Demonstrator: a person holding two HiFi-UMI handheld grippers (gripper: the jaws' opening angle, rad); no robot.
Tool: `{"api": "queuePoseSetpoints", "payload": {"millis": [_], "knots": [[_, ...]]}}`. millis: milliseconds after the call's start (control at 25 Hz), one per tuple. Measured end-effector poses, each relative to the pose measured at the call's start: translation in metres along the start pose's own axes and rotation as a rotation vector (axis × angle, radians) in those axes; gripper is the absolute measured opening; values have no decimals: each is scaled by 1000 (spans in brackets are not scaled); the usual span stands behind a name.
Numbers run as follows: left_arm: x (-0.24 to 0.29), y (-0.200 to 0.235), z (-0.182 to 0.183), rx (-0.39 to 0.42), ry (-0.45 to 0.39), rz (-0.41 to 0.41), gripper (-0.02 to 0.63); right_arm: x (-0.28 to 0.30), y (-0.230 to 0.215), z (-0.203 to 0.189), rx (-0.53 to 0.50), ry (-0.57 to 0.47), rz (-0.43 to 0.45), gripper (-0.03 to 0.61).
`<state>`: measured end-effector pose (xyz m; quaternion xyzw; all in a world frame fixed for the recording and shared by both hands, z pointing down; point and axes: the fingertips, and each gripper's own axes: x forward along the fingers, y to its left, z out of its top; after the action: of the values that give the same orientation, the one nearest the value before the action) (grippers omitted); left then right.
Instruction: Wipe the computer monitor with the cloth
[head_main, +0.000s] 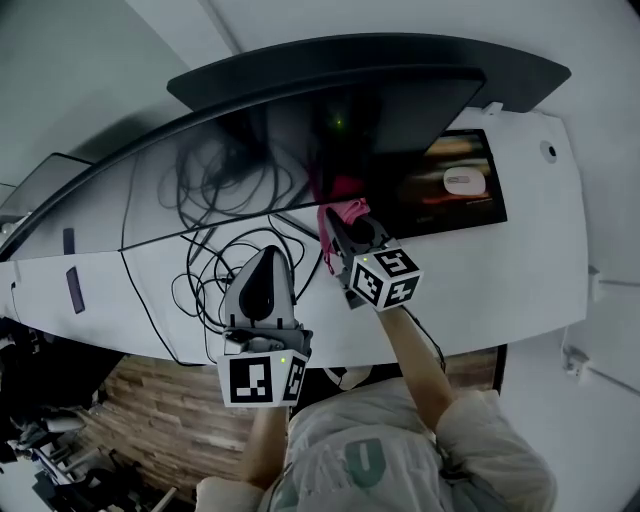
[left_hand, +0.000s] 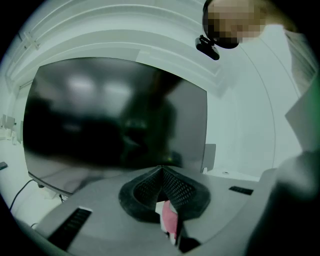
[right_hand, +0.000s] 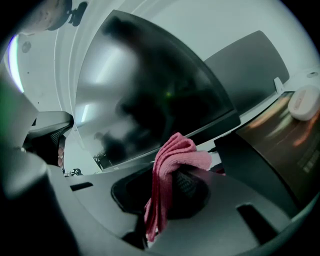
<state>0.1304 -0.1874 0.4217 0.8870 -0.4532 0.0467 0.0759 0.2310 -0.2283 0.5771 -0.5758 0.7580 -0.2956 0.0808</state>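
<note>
The right claw (head_main: 342, 228) is clamped shut on the pink cloth (right_hand: 172, 157), which bunches out at its 12 o'clock near the lower edge of the dark monitor (head_main: 290, 150), while the left claw (left_hand: 161, 171), at the right one's 7 o'clock, has its jaws pressed together at the tips.

Plain white desk (head_main: 500, 290) running left to right. The monitor (head_main: 330, 120) stands along the far side. Just right of the middle there's a dark mat (head_main: 470, 215) lying flat, with a small white puck-looking thing (head_main: 462, 181) on it. Left of the middle, a messy tangle of black cables (head_main: 230, 245) sprawls over the top, a few strands trailing to the near edge. Way off left lies a small dark flat thing (head_main: 76, 289), can't tell what.
</note>
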Motion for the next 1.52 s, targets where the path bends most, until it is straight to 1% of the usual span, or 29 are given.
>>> {"api": "queuePoseSetpoints", "payload": {"millis": [120,240,480,680,920,1280,1520], "knots": [[-15,28,2,5,-10,12,15,15,23,-9,-4,0,4,55],[-32,65,-1,-10,-5,30,15,34,50,-23,1,-1,5,55],[-70,135,7,-10,-19,87,15,69,98,-48,12,19,4,54],[-103,187,8,-27,-29,139,15,93,130,-66,13,35,1,55],[-130,245,5,-49,-41,168,15,130,177,-89,21,37,18,55],[-171,312,-5,-63,-41,226,15,183,250,-123,25,47,85,55],[-200,347,-20,-83,-18,262,15,214,293,-141,22,59,125,55]]}}
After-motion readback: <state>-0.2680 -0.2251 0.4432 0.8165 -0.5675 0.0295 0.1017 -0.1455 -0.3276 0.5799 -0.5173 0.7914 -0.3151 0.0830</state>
